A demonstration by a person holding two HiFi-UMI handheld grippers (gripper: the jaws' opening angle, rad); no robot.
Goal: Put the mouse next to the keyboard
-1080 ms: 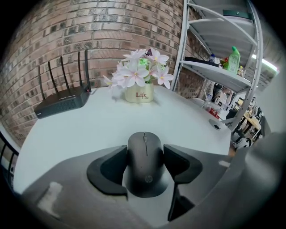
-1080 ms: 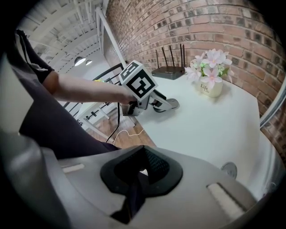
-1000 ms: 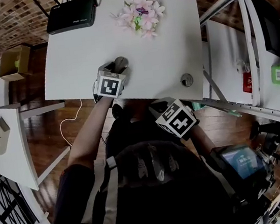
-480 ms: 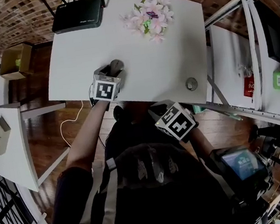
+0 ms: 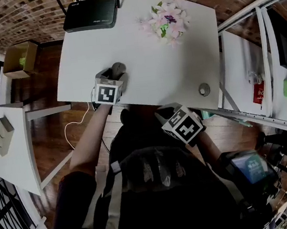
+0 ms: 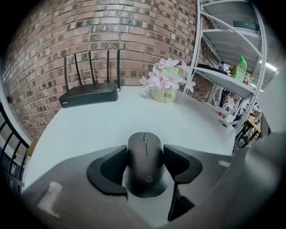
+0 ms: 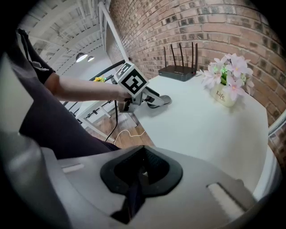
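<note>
The left gripper's (image 5: 115, 71) jaws pinch the black mouse (image 6: 144, 156) near the bench's (image 5: 168, 66) front edge, the right gripper's (image 7: 140, 172) are pressed together empty; a level, firm carry suits, though no keyboard shows.

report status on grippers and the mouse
Left gripper shut on the mouse, near edge of the white table. Right gripper shut, empty, off the table. No keyboard in view; router and flower pot at the far side.

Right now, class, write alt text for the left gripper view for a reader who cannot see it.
The left gripper's jaws clasp a black mouse on a white table. Behind stand a black router and a pot of pink flowers, against a brick wall.
</note>
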